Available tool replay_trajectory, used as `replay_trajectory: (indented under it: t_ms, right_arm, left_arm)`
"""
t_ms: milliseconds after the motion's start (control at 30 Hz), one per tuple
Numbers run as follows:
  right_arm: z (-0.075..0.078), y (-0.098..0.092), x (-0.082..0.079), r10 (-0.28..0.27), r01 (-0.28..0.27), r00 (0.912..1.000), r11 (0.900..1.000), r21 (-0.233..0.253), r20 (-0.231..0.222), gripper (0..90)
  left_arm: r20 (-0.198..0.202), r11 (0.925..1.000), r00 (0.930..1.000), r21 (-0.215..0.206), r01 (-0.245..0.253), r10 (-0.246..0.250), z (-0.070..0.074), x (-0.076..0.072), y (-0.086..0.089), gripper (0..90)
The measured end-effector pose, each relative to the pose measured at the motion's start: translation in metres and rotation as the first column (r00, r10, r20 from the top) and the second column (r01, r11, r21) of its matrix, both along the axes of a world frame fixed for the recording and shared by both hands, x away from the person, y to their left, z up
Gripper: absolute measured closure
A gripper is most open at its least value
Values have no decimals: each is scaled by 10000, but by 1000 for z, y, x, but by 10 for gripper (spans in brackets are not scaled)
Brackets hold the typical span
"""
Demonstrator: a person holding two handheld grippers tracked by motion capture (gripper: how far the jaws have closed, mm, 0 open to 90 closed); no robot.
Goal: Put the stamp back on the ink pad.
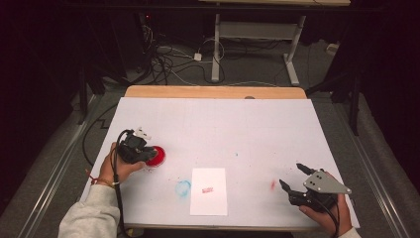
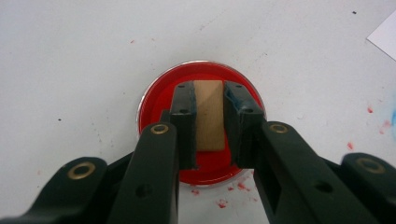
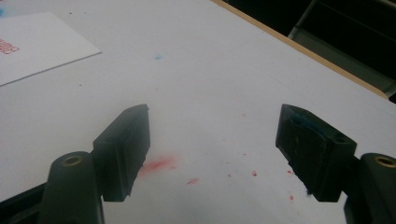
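Left gripper [image 2: 209, 114] clenches the wooden stamp [image 2: 208, 116] standing in the red ink pad [image 2: 159, 93]; lifted crooked, it could drip ink across the counter [image 1: 247, 129], while the right gripper [image 3: 212, 154] idles released.

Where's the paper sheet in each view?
High view: paper at bottom centre.
Left gripper view: top right corner.
Right gripper view: top left.
Shared landmark: blue smudge beside it.
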State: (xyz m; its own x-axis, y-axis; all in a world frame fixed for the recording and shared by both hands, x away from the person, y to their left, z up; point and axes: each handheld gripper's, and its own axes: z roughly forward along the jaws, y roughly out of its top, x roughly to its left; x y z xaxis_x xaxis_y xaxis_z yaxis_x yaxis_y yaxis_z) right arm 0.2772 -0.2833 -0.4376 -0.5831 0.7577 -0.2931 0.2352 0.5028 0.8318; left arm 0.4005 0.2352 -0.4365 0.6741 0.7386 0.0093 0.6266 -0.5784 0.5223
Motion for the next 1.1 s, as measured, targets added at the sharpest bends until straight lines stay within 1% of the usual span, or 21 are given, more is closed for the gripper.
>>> replay_trajectory:
  t_ms: [133,267,433,500,533,567,633,667,733,767,833,867,900,933,1033,1067,1100]
  right_arm:
    - [0,0,0,-13,13,10000,10000,-13,20,268]
    - [0,0,0,-24,24,10000,10000,-1,8,268]
    - [1,0,0,-38,38,10000,10000,2,38,268]
    - [1,0,0,-40,40,10000,10000,20,45,268]
    - [1,0,0,-44,43,10000,10000,22,39,268]
    - [1,0,0,-34,34,10000,10000,18,36,268]
    - [1,0,0,-31,31,10000,10000,30,30,268]
    - [1,0,0,-40,40,10000,10000,39,34,268]
    - [1,1,0,-11,11,10000,10000,45,25,268]
    - [1,1,0,19,-19,10000,10000,28,27,268]
    - [0,2,0,49,-49,10000,10000,27,16,268]
    - [0,2,1,60,-60,10000,10000,22,24,268]
    - [0,2,1,37,-37,10000,10000,12,21,268]
    - [0,2,1,49,-49,10000,10000,20,18,268]
    - [1,3,1,62,-62,10000,10000,12,-2,268]
    - [1,3,1,79,-79,10000,10000,11,1,268]
    - [0,3,1,79,-79,10000,10000,16,3,268]
  left_arm:
    - [11,10000,10000,83,27,-27,-1,0,-1,737]
    - [12,10000,10000,16,-2,2,-1,0,0,736]
    - [142,9999,9999,98,93,-95,0,-2,-1,736]
    - [275,10000,9996,22,31,-32,2,-3,-1,735]
    - [353,10000,9993,21,85,-86,3,-4,-1,735]
    - [529,10000,9986,-75,28,-24,5,-5,-1,732]
    - [752,9997,9972,-226,7,9,9,-8,0,731]
    - [974,9995,9952,-303,-38,67,12,-9,0,721]
    - [1139,9990,9935,-457,22,31,16,-12,0,716]
    - [1340,9991,9909,-427,-30,87,18,-13,-1,702]
    - [1380,9985,9904,-543,110,-34,20,-16,-1,701]
    - [1550,9986,9879,-518,87,-6,22,-17,-2,695]
    - [1643,9981,9864,-606,86,15,23,-18,-2,681]
    - [1681,9977,9858,-659,155,-42,24,-19,-3,680]
    - [1881,9972,9821,-722,208,-68,26,-21,-5,641]
    - [2024,9968,9792,-760,267,-108,28,-22,-6,611]
    - [2158,9962,9764,-829,252,-67,28,-24,-7,602]
